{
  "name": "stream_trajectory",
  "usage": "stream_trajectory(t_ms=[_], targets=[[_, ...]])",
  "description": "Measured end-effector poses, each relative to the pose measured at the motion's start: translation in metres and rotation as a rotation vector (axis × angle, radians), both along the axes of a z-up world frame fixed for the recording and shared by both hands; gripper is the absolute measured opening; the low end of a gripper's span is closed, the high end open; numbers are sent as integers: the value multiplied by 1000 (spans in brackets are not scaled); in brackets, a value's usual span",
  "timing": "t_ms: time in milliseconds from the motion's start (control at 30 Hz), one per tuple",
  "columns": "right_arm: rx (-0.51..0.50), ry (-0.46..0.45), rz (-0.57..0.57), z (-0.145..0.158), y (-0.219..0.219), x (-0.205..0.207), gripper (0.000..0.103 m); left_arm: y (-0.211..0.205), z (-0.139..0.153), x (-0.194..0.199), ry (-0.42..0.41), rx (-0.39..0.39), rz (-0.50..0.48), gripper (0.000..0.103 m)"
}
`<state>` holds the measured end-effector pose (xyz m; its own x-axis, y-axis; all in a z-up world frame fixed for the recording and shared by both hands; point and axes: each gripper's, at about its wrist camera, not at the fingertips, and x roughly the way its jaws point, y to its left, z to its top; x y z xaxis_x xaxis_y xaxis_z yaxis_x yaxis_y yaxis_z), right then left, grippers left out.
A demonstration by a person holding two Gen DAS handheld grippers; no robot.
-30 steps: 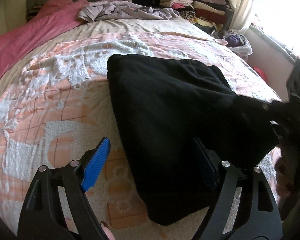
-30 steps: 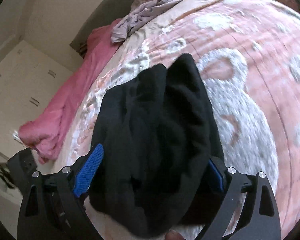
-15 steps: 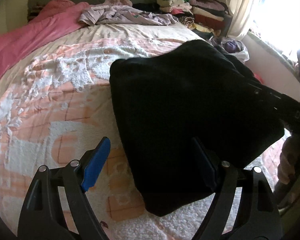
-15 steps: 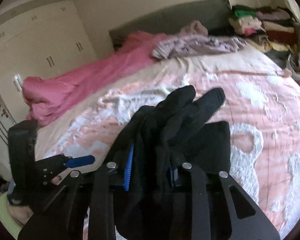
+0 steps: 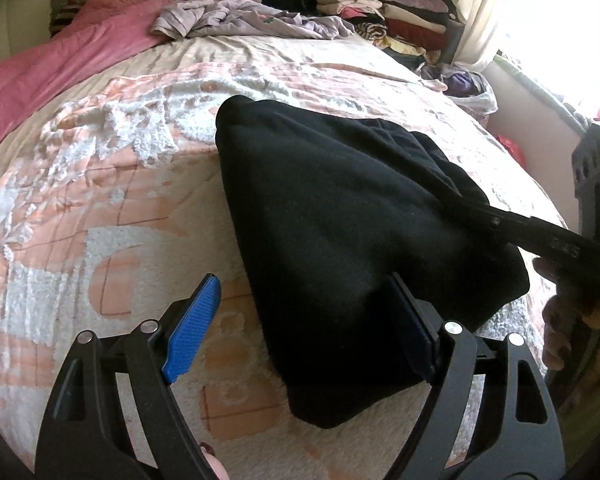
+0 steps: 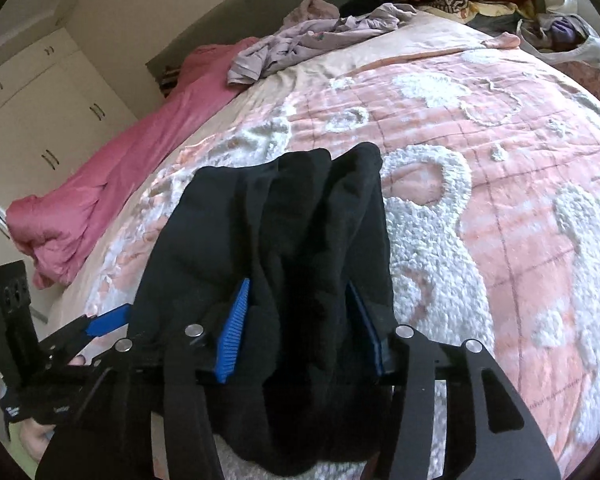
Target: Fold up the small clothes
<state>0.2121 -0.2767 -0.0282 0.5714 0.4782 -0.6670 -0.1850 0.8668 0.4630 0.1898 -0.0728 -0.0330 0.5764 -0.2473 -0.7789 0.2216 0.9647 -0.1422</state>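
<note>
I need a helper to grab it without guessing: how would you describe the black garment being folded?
On the bed's pink-and-white quilt, nearest the grippers, lies one black garment. It is the only black, partly folded piece there; the lilac clothes lie crumpled near the headboard.

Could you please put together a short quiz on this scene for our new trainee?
1. True or false: the left gripper is shut on the black garment.
2. What lies crumpled at the far end of the bed? A) lilac clothes B) a laptop C) shoes
3. What colour is the quilt along the bed's left side in the left wrist view?

Key:
1. False. Its jaws stand wide open, and only one finger is against the garment.
2. A
3. Pink
</note>
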Motion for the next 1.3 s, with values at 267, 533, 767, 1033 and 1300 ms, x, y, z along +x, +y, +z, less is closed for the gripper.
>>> stream_trajectory(t_ms=[267, 533, 767, 1033, 1300], targets=[[29, -10, -6, 11, -5, -27, 58, 4, 2, -5, -3, -17, 8, 75], [34, 17, 33, 8, 3, -37, 36, 5, 1, -13, 9, -41, -7, 72], [-47, 47, -19, -6, 4, -37, 31, 2, -3, -18, 32, -76, -33, 57], [-71, 11, -65, 2, 1, -50, 56, 7, -6, -23, 47, -90, -7, 64], [-90, -118, -137, 34, -8, -87, 92, 10, 10, -39, 12, -90, -1, 71]])
